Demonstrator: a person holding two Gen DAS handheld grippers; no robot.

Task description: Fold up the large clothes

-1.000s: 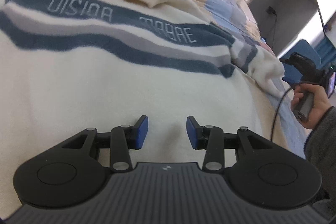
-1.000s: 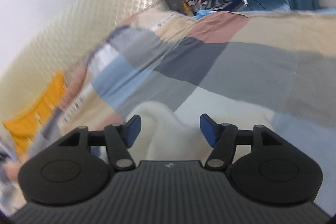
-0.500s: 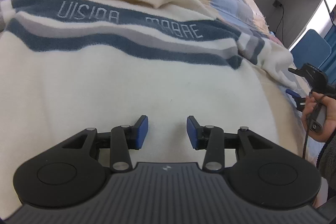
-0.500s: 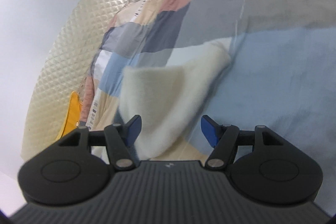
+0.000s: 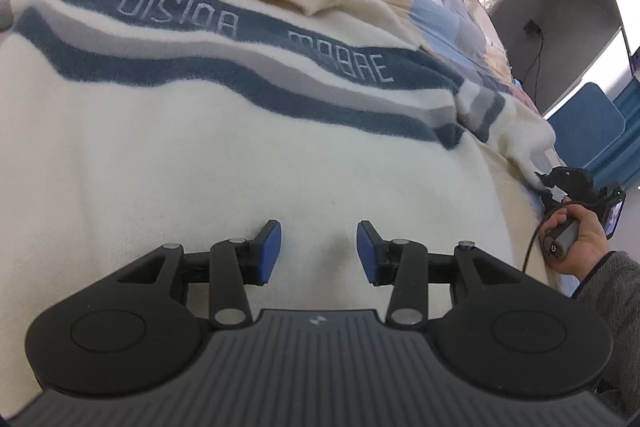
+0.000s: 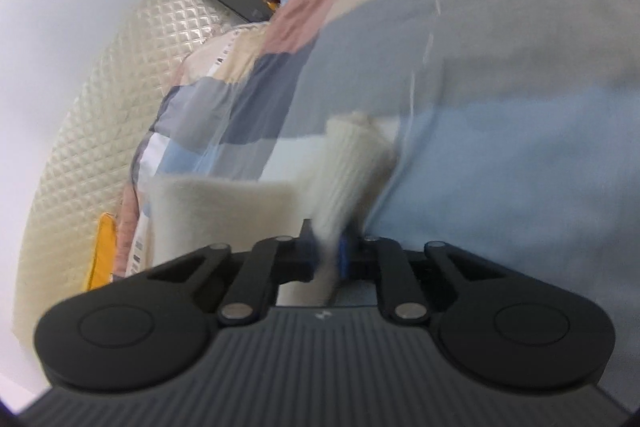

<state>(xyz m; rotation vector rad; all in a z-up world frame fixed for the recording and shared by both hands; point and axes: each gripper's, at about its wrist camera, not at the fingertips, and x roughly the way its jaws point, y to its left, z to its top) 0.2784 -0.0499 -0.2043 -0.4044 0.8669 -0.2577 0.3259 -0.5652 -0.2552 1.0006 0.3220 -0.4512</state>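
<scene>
My left black two-finger gripper with blue pads (image 5: 319,253) hangs tilted downward, jaws parted with nothing between them. My right black gripper (image 6: 327,251) has just clamped shut on cream fabric, gripped at far right by my grey-sleeved hand (image 5: 576,241).

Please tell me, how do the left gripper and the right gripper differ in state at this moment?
The left gripper has its jaws apart, with only the flat body of the cream sweater below; the right gripper has just closed, pinching the sweater's sleeve cuff. The left holds nothing; the right holds fabric. Both have blue pads and black arms.
</scene>
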